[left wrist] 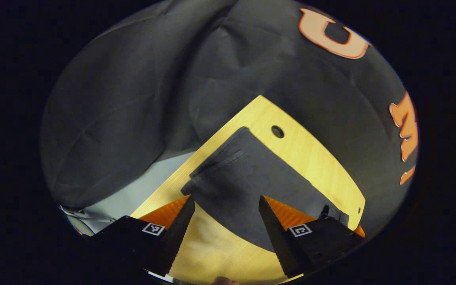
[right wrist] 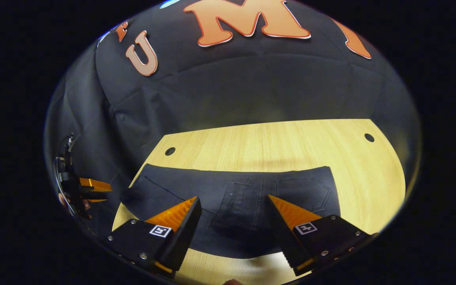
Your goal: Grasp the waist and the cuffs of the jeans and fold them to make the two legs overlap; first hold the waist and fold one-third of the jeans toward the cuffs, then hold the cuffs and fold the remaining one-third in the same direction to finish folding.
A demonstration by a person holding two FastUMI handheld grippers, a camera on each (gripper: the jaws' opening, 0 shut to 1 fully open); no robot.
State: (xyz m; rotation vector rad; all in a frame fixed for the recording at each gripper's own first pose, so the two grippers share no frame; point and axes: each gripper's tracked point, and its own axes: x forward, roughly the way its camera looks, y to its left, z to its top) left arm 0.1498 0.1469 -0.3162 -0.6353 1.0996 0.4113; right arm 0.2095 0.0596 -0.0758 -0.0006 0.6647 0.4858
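Note:
Dark jeans (left wrist: 247, 178) lie flat on the wooden table (left wrist: 311, 158). In the left gripper view, one narrow end with layered hems (left wrist: 212, 160) points toward the far corner. My left gripper (left wrist: 226, 198) hovers open over the cloth, with nothing between its fingers. In the right gripper view, the jeans (right wrist: 236, 184) stretch across the table (right wrist: 275, 142) with a back pocket (right wrist: 311, 194) and centre seam facing up. My right gripper (right wrist: 233, 197) stands open just above that seam, holding nothing. The left gripper (right wrist: 87, 190), held by a hand, shows at the far left, off the table's edge.
Round holes sit near the table's corners (left wrist: 277, 131) (right wrist: 170, 151) (right wrist: 369, 137). Black cloth walls (right wrist: 251, 87) close in right behind the table. Grey floor (left wrist: 133, 194) shows beside the table's left edge. Bare wood lies beyond the jeans and to their right.

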